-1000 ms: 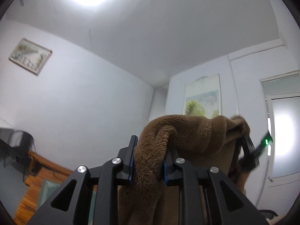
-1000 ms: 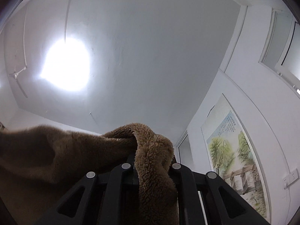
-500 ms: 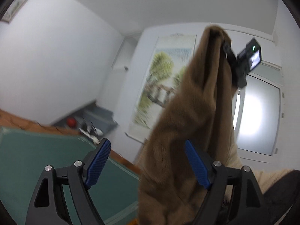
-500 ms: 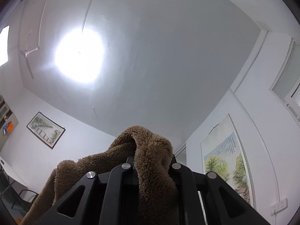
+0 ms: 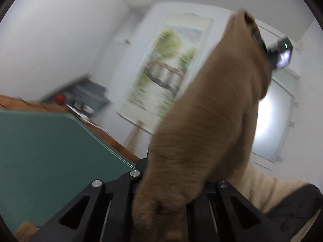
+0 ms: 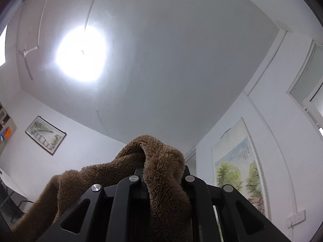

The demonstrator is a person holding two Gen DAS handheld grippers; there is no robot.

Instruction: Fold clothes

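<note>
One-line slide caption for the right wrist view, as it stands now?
Right gripper shut on a raised fold of brown fleece garment, camera tilted toward the ceiling light.

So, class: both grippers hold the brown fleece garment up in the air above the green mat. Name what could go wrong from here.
1. The right gripper pinches only a bunched edge of the brown fleece garment, so it might slip out.
2. The garment hangs bunched and twisted between the grippers, so it may land creased on the green mat.
3. The left gripper view is blurred by motion, and a quick swing could tug the fabric loose.
</note>
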